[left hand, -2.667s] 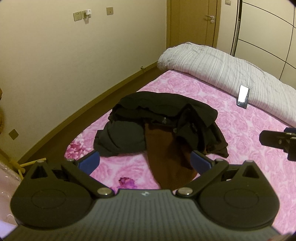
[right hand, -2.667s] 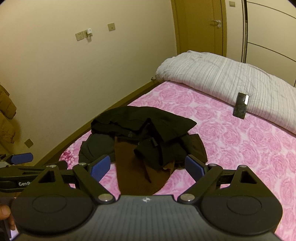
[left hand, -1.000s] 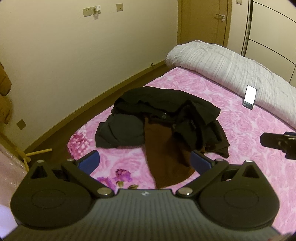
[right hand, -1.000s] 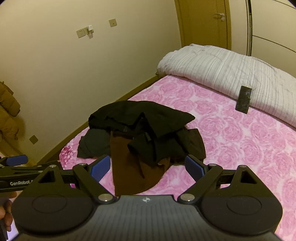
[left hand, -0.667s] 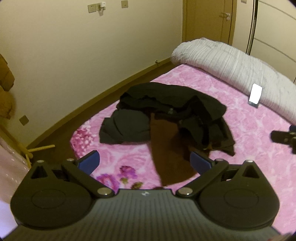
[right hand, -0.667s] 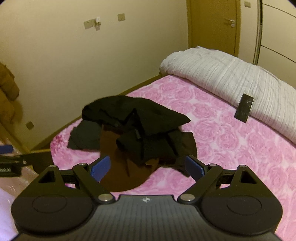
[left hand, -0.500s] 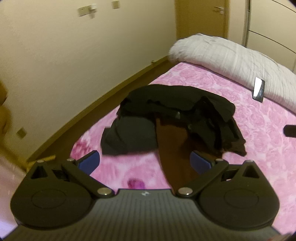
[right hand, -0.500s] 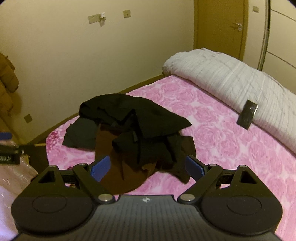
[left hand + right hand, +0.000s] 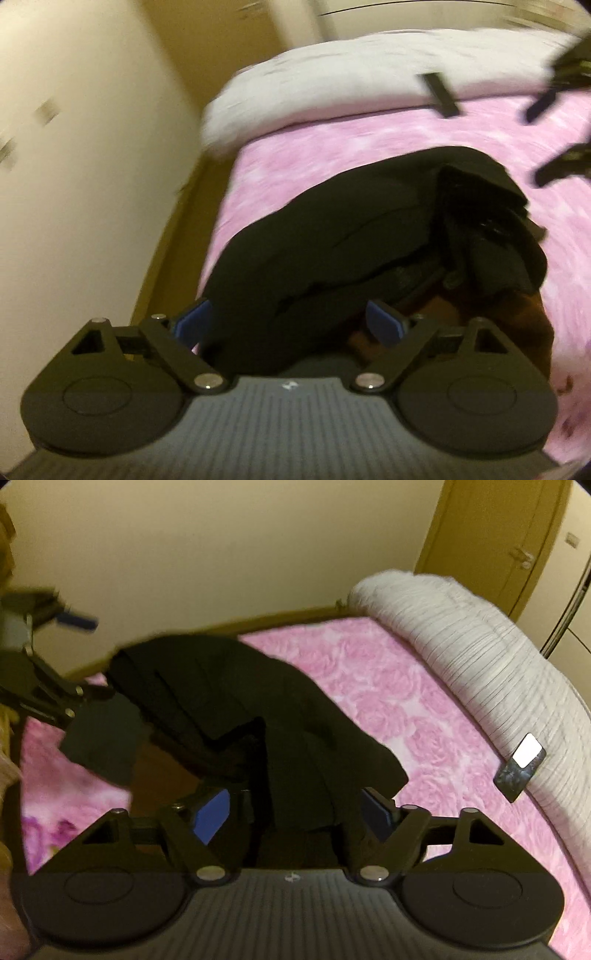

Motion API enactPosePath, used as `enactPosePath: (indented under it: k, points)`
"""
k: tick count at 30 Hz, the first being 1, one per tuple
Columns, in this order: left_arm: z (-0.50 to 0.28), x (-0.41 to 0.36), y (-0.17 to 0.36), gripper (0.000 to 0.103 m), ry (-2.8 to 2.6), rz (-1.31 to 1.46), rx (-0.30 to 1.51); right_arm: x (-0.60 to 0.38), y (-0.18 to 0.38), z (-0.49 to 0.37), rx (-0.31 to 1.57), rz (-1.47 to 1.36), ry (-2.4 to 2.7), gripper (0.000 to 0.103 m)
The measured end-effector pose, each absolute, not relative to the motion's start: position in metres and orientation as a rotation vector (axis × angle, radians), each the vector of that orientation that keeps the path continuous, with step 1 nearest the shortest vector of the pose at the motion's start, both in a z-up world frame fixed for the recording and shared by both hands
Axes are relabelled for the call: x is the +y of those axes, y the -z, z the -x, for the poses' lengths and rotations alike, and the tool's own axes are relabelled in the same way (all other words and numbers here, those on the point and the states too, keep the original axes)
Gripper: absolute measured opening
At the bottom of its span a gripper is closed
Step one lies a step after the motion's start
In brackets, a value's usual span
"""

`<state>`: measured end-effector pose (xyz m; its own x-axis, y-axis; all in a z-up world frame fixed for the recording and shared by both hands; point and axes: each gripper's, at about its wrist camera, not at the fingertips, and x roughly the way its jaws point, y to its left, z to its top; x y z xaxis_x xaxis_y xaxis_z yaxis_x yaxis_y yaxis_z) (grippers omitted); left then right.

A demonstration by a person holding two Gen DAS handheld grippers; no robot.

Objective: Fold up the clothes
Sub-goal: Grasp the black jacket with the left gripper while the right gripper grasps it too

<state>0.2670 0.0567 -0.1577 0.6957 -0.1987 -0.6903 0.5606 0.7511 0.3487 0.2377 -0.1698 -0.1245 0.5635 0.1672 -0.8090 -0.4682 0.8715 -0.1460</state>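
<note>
- Clothes (image 9: 351, 236) lie in a dark heap on the pink bed (image 9: 388, 686); a brown garment (image 9: 517, 317) shows under the black ones
- left claw (image 9: 291, 317) wide, just been closing, black cloth between its blue pads
- right claw (image 9: 295, 812) likewise wide over black cloth, just been closing
- phone (image 9: 521, 768) leans on the white quilt (image 9: 480, 653), far right

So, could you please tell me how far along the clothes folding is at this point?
Nothing looks folded: the black clothes and a brown garment lie heaped on the pink bedspread. In hand: the left gripper and right gripper, jaws just narrowing, straddle black fabric without visibly pinching it. Separating, spreading and folding remain.
</note>
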Motion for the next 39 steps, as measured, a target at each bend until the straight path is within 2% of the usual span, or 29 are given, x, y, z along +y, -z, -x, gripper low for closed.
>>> enactPosePath:
  k: [4, 8, 11, 15, 19, 22, 23, 25, 27, 28, 31, 32, 34, 35, 36, 38, 39]
  points:
    - [-0.283, 0.029, 0.175, 0.093, 0.635, -0.619, 0.631, -0.159, 0.165, -0.265, 0.965, 0.442, -0.376, 0.073]
    - [-0.288, -0.001, 0.182, 0.097, 0.757, -0.616, 0.597, -0.163, 0.188, -0.281, 1.009, 0.416, -0.392, 0.058]
    - [-0.291, -0.022, 0.18, 0.099, 0.805, -0.604, 0.575, -0.178, 0.186, -0.286, 1.017, 0.281, -0.434, 0.016]
    - [-0.292, -0.047, 0.174, 0.099, 0.866, -0.616, 0.543, -0.189, 0.16, -0.281, 0.969, 0.249, -0.405, 0.009]
    - [-0.289, -0.07, 0.165, 0.099, 0.92, -0.649, 0.501, -0.204, 0.114, -0.27, 0.879, 0.206, -0.379, 0.007]
    - [-0.282, -0.085, 0.16, 0.095, 0.953, -0.684, 0.463, -0.208, 0.077, -0.26, 0.83, 0.169, -0.397, 0.007]
    - [-0.279, -0.088, 0.159, 0.091, 0.955, -0.699, 0.449, -0.207, 0.066, -0.256, 0.814, 0.168, -0.407, 0.007]
    - [-0.278, -0.089, 0.157, 0.072, 0.94, -0.708, 0.445, -0.203, 0.055, -0.246, 0.795, 0.186, -0.428, 0.007]
    - [-0.28, -0.085, 0.154, 0.019, 0.919, -0.697, 0.457, -0.201, 0.052, -0.238, 0.793, 0.178, -0.443, 0.007]
    - [-0.282, -0.081, 0.152, 0.011, 0.905, -0.682, 0.47, -0.199, 0.055, -0.238, 0.799, 0.168, -0.448, 0.007]
    - [-0.299, -0.055, 0.134, 0.007, 0.847, -0.564, 0.5, -0.193, 0.063, -0.237, 0.804, 0.135, -0.477, 0.008]
    - [-0.306, -0.043, 0.126, 0.007, 0.818, -0.523, 0.503, -0.19, 0.065, -0.237, 0.793, 0.128, -0.492, 0.013]
    - [-0.322, -0.017, 0.107, 0.006, 0.747, -0.452, 0.501, -0.186, 0.066, -0.235, 0.754, 0.113, -0.52, 0.033]
    - [-0.334, -0.001, 0.095, 0.006, 0.7, -0.409, 0.5, -0.185, 0.066, -0.233, 0.729, 0.11, -0.508, 0.057]
    - [-0.346, 0.015, 0.083, 0.005, 0.654, -0.368, 0.498, -0.185, 0.067, -0.232, 0.71, 0.109, -0.494, 0.068]
    - [-0.368, 0.046, 0.06, 0.005, 0.567, -0.298, 0.49, -0.188, 0.077, -0.237, 0.724, 0.106, -0.451, 0.07]
    - [-0.378, 0.061, 0.049, 0.005, 0.524, -0.264, 0.484, -0.191, 0.084, -0.241, 0.742, 0.102, -0.426, 0.074]
